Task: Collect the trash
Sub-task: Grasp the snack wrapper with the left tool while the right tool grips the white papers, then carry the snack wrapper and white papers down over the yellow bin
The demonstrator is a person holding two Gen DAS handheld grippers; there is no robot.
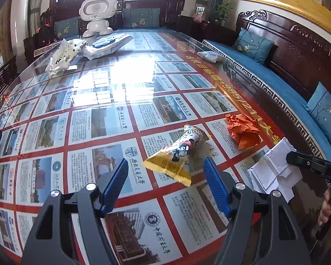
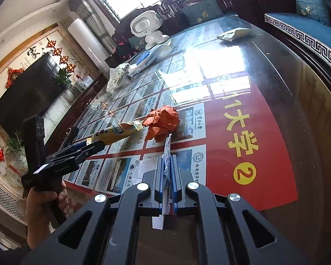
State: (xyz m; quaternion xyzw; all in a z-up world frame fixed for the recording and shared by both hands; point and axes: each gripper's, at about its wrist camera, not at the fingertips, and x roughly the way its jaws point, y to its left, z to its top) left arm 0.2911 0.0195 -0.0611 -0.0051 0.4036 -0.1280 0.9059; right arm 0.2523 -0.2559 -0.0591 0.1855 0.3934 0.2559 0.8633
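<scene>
A yellow snack wrapper (image 1: 176, 154) lies on the glass table, just ahead of and between the blue fingers of my open left gripper (image 1: 166, 172). It also shows in the right wrist view (image 2: 114, 132). A crumpled orange paper (image 1: 242, 130) lies to its right, also visible in the right wrist view (image 2: 163, 121). My right gripper (image 2: 168, 163) is shut on white paper (image 2: 166, 152), held on edge between the pads. In the left wrist view that white paper (image 1: 273, 172) sits at the right, in the right gripper (image 1: 298, 158).
The glass table (image 1: 112, 119) covers printed posters. At its far end stand a white robot toy (image 1: 97, 15), a white plastic bag (image 1: 64, 55) and a packet with a blue item (image 1: 108, 44). Another packet (image 1: 209, 56) lies near the right edge. A wooden sofa (image 1: 286, 66) runs alongside.
</scene>
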